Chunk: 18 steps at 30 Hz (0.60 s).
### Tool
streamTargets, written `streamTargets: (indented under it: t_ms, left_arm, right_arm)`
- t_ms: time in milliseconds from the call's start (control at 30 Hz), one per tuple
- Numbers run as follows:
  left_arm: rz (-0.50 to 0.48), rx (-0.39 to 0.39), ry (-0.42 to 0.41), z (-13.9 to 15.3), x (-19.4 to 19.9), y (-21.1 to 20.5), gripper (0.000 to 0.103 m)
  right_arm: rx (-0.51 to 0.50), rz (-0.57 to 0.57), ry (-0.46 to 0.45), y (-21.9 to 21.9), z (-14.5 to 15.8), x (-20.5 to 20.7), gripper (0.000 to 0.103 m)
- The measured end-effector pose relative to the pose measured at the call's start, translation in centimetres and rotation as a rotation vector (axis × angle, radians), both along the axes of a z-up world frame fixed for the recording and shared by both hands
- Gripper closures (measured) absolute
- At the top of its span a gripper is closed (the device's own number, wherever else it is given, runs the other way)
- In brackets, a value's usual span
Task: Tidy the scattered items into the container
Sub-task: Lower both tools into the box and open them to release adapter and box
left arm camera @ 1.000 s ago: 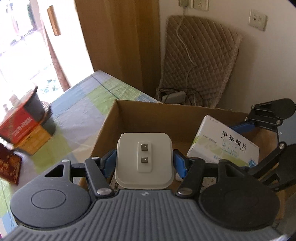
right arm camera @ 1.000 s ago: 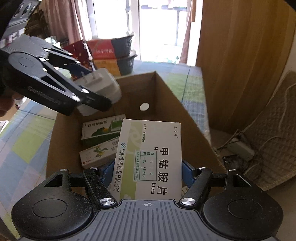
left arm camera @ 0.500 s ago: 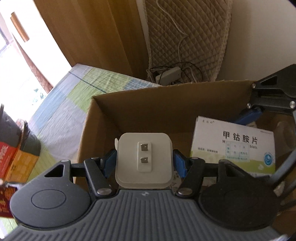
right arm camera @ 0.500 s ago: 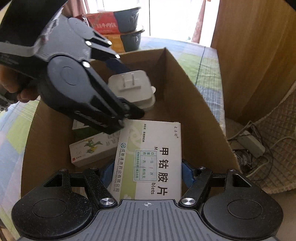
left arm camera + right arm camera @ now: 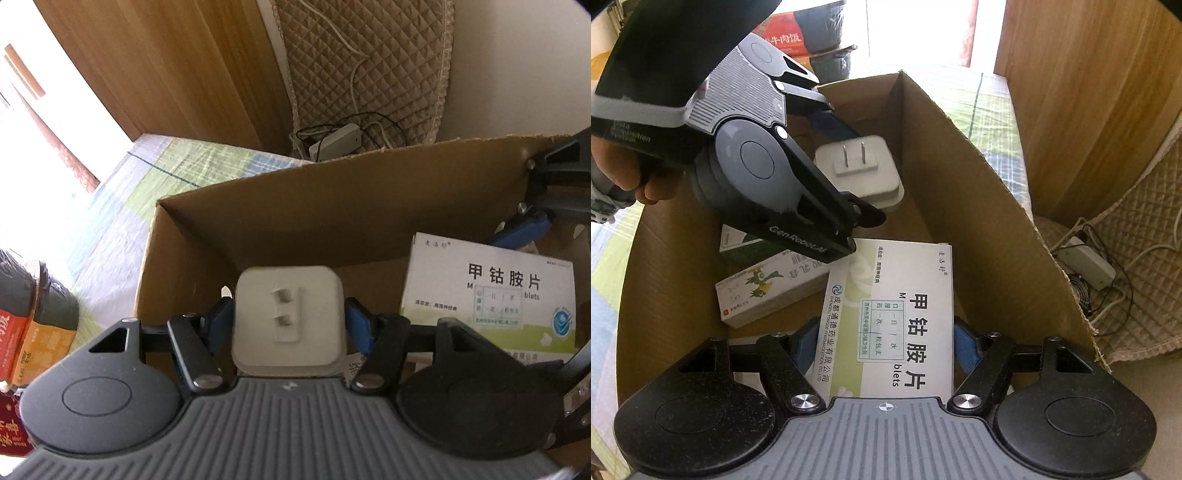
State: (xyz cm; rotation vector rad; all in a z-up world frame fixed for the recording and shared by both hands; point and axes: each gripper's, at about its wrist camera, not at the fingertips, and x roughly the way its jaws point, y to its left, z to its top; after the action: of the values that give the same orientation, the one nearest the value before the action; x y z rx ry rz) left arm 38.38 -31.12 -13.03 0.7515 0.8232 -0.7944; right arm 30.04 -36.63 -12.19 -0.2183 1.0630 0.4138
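Note:
An open cardboard box (image 5: 295, 206) (image 5: 964, 177) stands on the table. My left gripper (image 5: 290, 314) (image 5: 855, 170) is inside it near the far corner, shut on a white plug adapter (image 5: 288, 332) (image 5: 864, 177) whose prongs face the camera. My right gripper (image 5: 884, 332) is also inside the box, shut on a white and green medicine box (image 5: 905, 314) (image 5: 491, 295) held flat above the floor of the box. Two smaller medicine boxes (image 5: 768, 291) lie on the box floor below the left gripper.
Stacked instant noodle bowls (image 5: 29, 325) (image 5: 805, 37) and a red packet (image 5: 11, 424) sit on the checked tablecloth (image 5: 147, 184) beside the box. A hand (image 5: 639, 177) holds the left gripper. Beyond the table edge, a power brick (image 5: 1086, 262) with cables lies by a quilted mat (image 5: 369, 55).
Both grippers have sunk deeper into the cardboard box with their loads. The left one carried the adapter down toward the far corner. Neither grip has changed.

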Motion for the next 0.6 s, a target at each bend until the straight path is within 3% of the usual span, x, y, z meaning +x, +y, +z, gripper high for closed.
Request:
streamTargets:
  t_ms: [433,567,600]
  left_arm:
    - [0.01,-0.031,-0.004,1.4,-0.5,1.4,0.038]
    - [0.008,-0.037,-0.009,1.8,-1.0,2.2,0.038]
    - [0.01,-0.043,-0.007,2.0,-1.1,2.4,0.038]
  right_arm:
    - [-0.013,-0.01,-0.031,0.9,0.1,-0.8,0.029]
    - [-0.114,0.077,-0.162,2.4,0.8,-1.7,0.029]
    - [-0.147,0.106,-0.197,2.8,0.9,-2.0,0.023]
